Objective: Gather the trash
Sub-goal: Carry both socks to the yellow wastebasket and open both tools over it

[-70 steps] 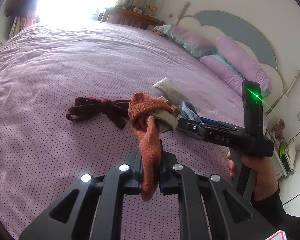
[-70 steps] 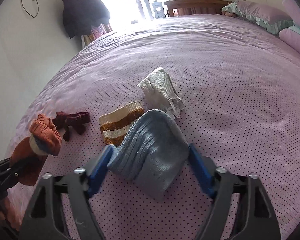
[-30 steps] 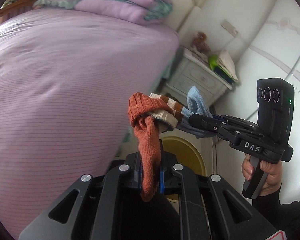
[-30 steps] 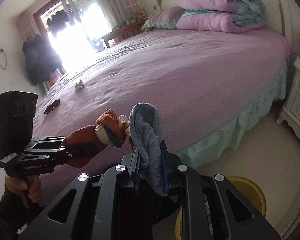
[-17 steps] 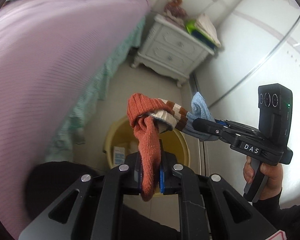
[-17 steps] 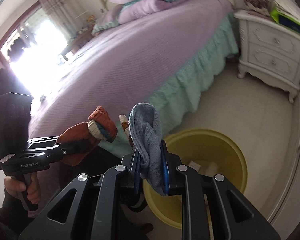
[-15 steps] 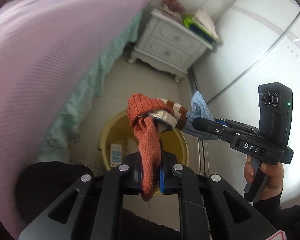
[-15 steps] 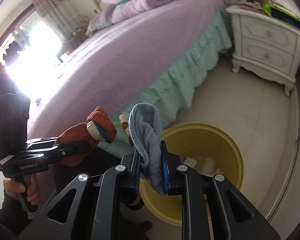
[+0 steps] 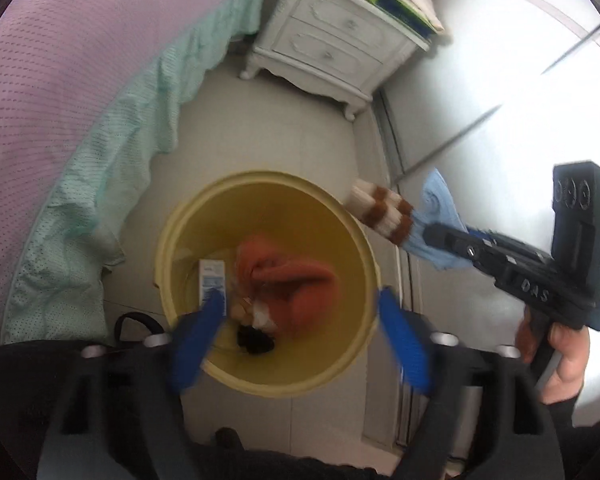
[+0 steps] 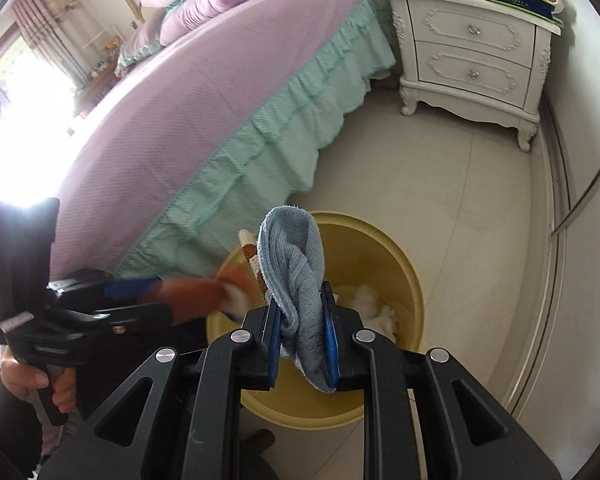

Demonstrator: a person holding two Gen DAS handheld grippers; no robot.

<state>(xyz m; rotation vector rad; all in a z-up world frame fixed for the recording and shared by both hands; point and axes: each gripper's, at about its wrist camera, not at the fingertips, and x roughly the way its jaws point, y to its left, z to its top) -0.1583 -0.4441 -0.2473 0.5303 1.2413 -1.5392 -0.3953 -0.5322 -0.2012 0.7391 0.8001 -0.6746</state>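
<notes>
Beside the bed skirt point(image 9: 80, 200), the left gripper point(image 9: 300, 316) hangs over the yellow bin point(image 9: 260, 376) with its jaws spread apart and empty. The orange sock point(image 9: 292, 276) lies inside the bin, next to a small carton point(image 9: 212, 278), so 1 drop looks done. To the right, the right gripper point(image 10: 302, 338) is clamped on the blue sock point(image 10: 296, 276), with a striped sock point(image 9: 380, 216) bunched against it, above the rim. Those 2 remain to be released.
</notes>
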